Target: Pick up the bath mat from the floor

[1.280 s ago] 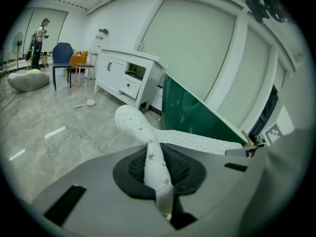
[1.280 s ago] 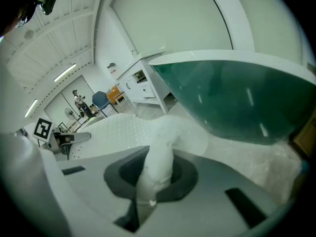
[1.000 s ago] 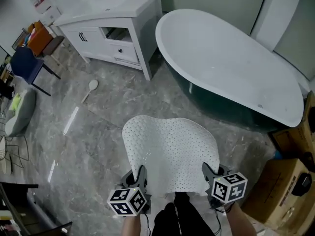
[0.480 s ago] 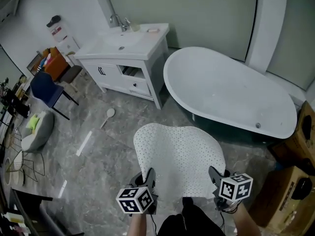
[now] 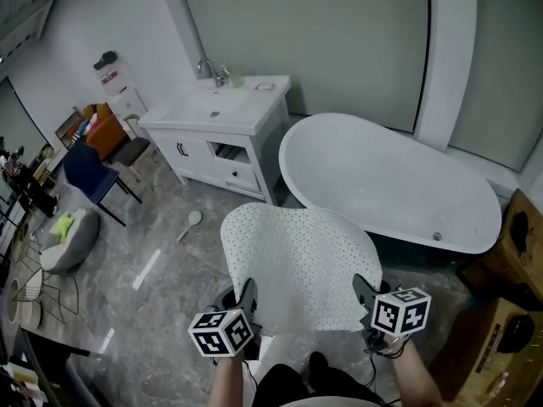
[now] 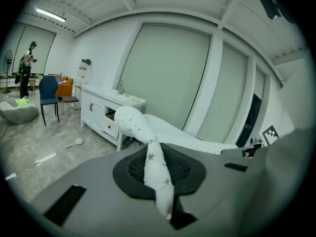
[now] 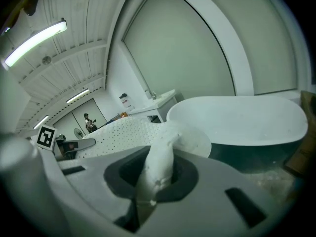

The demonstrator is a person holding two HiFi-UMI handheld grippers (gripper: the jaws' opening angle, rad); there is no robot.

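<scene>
White perforated rubber bath mat (image 5: pixel 297 261), held out above the grey marble floor (image 5: pixel 161 227). The left hand-held gripper (image 5: pixel 245 298) and right hand-held gripper (image 5: pixel 363 292) each clamp one near corner. The sheet appears light, flexible and possibly slippery, so two spread corner grips suit it.

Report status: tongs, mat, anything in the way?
Left tongs and right tongs shut on near corners of white perforated rubber bath mat. Mat hangs clear of grey marble floor. White oval bathtub beyond far edge, no contact seen.
</scene>
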